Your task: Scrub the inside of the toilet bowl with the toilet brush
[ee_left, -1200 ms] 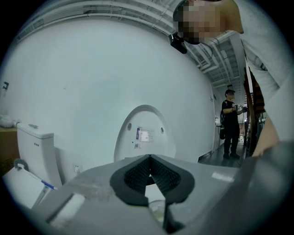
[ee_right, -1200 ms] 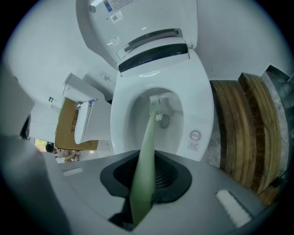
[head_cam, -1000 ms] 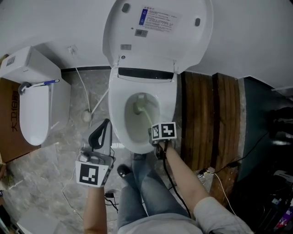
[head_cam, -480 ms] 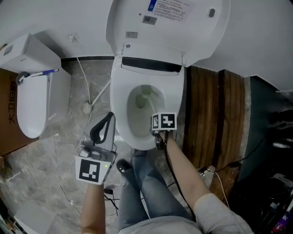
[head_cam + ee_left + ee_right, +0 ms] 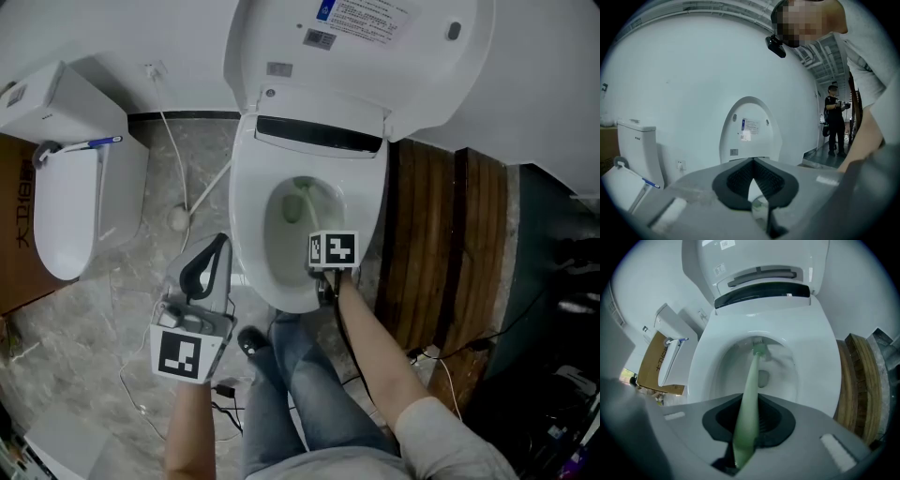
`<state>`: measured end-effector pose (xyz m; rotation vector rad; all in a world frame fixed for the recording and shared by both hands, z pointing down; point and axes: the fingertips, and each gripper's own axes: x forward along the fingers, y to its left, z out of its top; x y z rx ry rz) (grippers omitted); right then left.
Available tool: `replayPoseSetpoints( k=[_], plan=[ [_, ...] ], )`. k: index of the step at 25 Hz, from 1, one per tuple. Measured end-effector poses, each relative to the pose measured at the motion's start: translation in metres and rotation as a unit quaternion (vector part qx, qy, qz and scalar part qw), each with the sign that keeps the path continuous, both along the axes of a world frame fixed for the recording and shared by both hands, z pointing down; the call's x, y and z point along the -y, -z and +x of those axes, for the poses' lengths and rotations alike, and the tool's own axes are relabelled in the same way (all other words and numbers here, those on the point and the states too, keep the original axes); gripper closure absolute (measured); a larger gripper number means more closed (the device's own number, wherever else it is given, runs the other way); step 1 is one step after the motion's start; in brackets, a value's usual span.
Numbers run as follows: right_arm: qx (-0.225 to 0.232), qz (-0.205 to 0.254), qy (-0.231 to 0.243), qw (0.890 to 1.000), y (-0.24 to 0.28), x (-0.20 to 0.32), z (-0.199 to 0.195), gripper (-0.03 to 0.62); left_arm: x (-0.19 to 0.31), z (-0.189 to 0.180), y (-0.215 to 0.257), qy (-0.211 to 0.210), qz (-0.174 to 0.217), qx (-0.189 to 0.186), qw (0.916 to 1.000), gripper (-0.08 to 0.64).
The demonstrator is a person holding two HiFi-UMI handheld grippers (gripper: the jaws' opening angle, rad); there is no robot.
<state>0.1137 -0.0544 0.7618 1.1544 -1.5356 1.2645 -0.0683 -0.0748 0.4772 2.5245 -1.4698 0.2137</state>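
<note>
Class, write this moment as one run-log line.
right gripper: shut on brush | brush: bristles at back of bowl | left gripper: shut, empty

The raised white plastic toilet lid [image 5: 361, 56] carries a rectangular sticker [image 5: 361, 11] on its inner face: a blue strip at one end, then lines of dark print on white, too fine to read. Just below it on the lid sit a small grey label [image 5: 320, 38] and another grey label [image 5: 278, 68], both illegible. Left of the lid, a brown cardboard box [image 5: 19, 234] bears large black characters, turned sideways and cut by the picture's edge, so not safely readable. The left gripper [image 5: 753, 160] and the right gripper [image 5: 749, 401] each carry a cube with black-and-white square markers [image 5: 180, 354] [image 5: 334, 250]: patterns only, no letters or numbers.
</note>
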Motion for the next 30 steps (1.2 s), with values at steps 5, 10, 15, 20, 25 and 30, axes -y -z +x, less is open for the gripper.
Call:
replayPoseSetpoints(
  k=[5, 10, 15, 20, 25, 30],
  plan=[
    [0.002, -0.008, 0.053, 0.999, -0.006, -0.005, -0.013, 0.543, 0.003, -0.003, -0.001, 0.005, -0.002, -0.002, 1.0, 0.571],
    [0.002, -0.024, 0.117, 0.993, -0.01, -0.016, -0.034, 0.545, 0.004, -0.006, -0.006, 0.008, -0.005, -0.005, 0.9999, 0.571],
    [0.005, -0.041, 0.148, 0.988, -0.012, -0.031, -0.038, 0.548, 0.003, -0.003, -0.008, 0.001, -0.007, -0.004, 1.0, 0.57],
    [-0.002, -0.048, 0.177, 0.983, -0.01, -0.042, -0.04, 0.548, 0.0, -0.003, -0.007, -0.003, -0.006, -0.005, 1.0, 0.57],
    [-0.012, -0.05, 0.216, 0.975, -0.008, -0.054, -0.039, 0.548, -0.002, -0.003, -0.003, -0.004, -0.001, -0.007, 1.0, 0.57],
    [-0.014, -0.056, 0.249, 0.967, -0.005, -0.073, -0.041, 0.548, -0.007, -0.001, 0.0, -0.01, 0.001, -0.009, 0.9999, 0.571]
  ],
)
